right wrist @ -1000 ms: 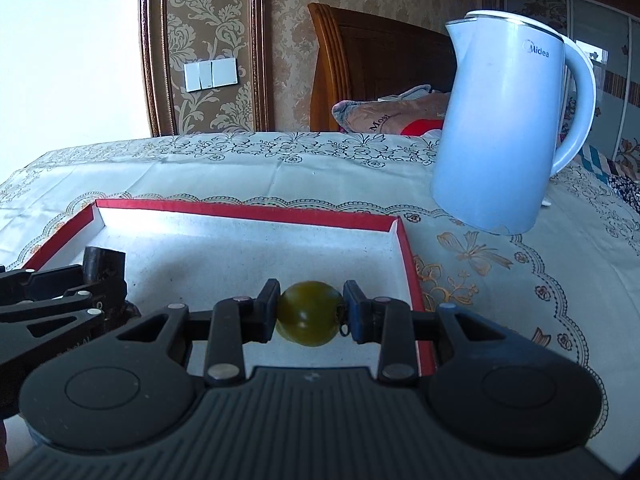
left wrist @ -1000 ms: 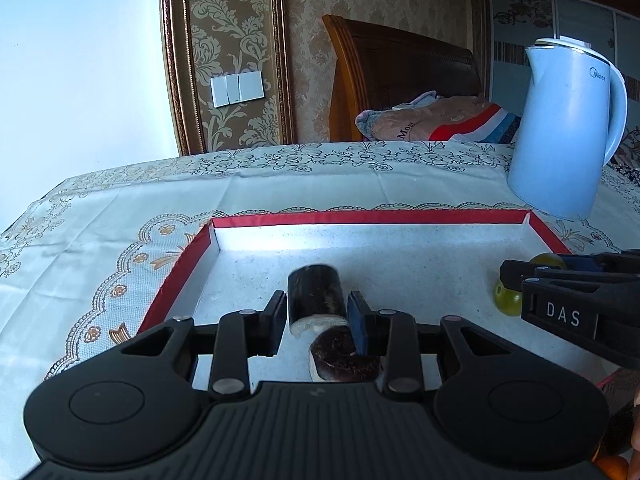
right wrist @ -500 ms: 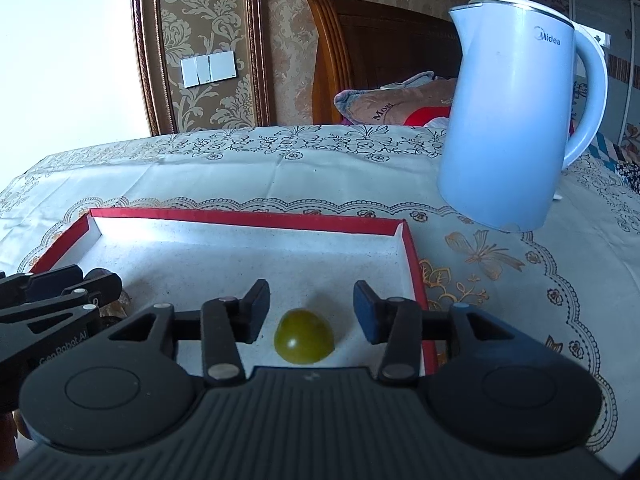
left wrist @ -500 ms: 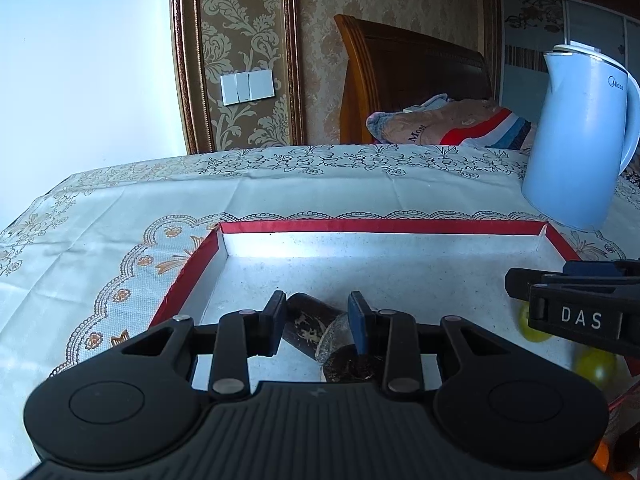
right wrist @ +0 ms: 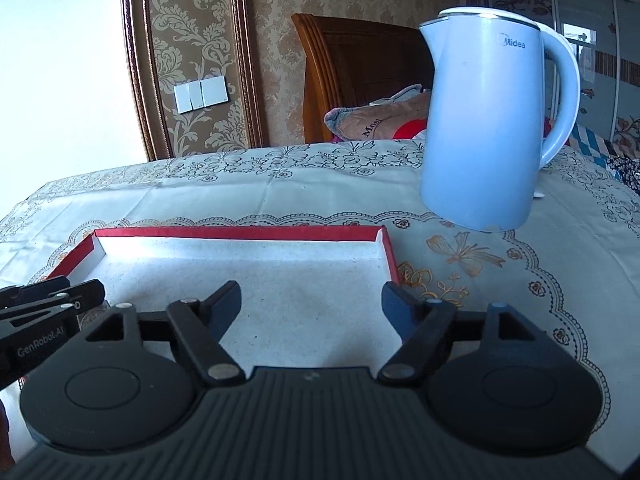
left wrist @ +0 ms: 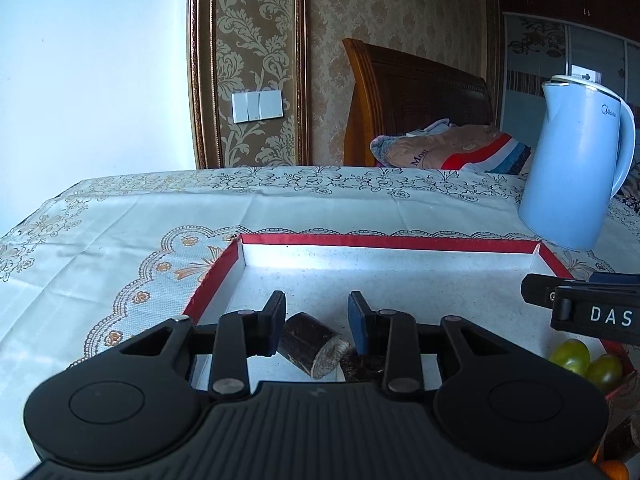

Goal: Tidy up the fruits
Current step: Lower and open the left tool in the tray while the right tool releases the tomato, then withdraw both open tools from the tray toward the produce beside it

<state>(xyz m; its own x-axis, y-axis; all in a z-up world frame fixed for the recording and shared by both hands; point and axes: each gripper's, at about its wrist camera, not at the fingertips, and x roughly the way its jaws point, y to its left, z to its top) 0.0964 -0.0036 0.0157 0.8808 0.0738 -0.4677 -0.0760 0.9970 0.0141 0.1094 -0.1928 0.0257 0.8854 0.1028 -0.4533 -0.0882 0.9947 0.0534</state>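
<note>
A red-rimmed white tray [left wrist: 384,242] lies on the tablecloth; it also shows in the right wrist view [right wrist: 240,233]. My left gripper [left wrist: 316,322] is open above the tray's near left part, with a dark sugarcane piece [left wrist: 310,344] lying between and below its fingers and a second dark piece [left wrist: 356,364] beside it. Two green fruits [left wrist: 570,354] [left wrist: 604,370] lie in the tray's near right corner, under my right gripper [left wrist: 580,308]. My right gripper [right wrist: 312,300] is wide open and empty over the tray. The left gripper's side [right wrist: 44,312] shows at the left.
A light blue electric kettle [left wrist: 576,164] stands on the tablecloth behind the tray's right corner; it also shows in the right wrist view [right wrist: 488,120]. An orange fruit [left wrist: 612,470] peeks in at the lower right edge. A wooden headboard and folded blankets [left wrist: 440,148] lie beyond the table.
My right gripper let go of the green fruit, opened wide and drew back. My left gripper released the sugarcane piece, which now lies tilted in the tray, and pulled back.
</note>
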